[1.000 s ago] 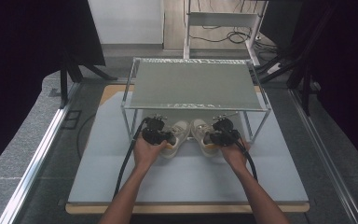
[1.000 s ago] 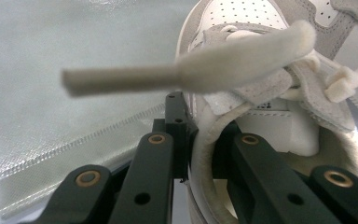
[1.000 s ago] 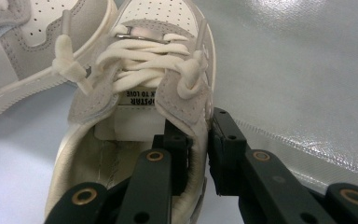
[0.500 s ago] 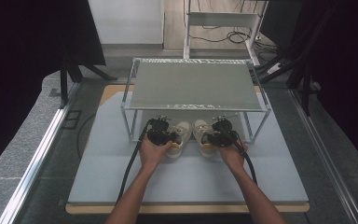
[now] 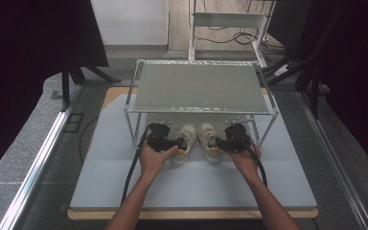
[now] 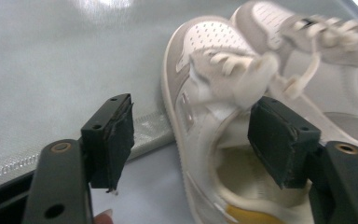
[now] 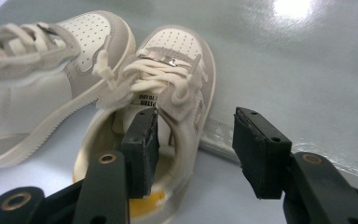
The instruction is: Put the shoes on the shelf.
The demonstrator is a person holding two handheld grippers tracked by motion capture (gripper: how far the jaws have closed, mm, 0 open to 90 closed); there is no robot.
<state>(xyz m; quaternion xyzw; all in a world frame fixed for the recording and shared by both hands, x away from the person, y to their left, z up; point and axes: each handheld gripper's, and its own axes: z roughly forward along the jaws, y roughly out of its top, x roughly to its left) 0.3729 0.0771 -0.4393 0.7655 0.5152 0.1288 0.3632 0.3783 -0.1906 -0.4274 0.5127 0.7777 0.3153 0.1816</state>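
Both claws, left (image 6: 191, 144) & right (image 7: 193, 149), just opened, each astride a sneaker collar w/o grip: left sneaker (image 6: 223, 116) or right sneaker (image 7: 168, 93) may snag a pad on withdrawal and drag toward the counter (image 5: 196, 191) front edge.

You are reaching both forearms in from the near edge of the high view, hands set side by side and slightly apart. Your left hand (image 5: 154, 158) is gripping the left gripper (image 5: 171, 142) from behind, jaws pointing away from you; they have just been opening and are now standing wide. Your right hand (image 5: 242, 155) is holding the right gripper (image 5: 223, 143) likewise, its jaws also just opening, now parted.
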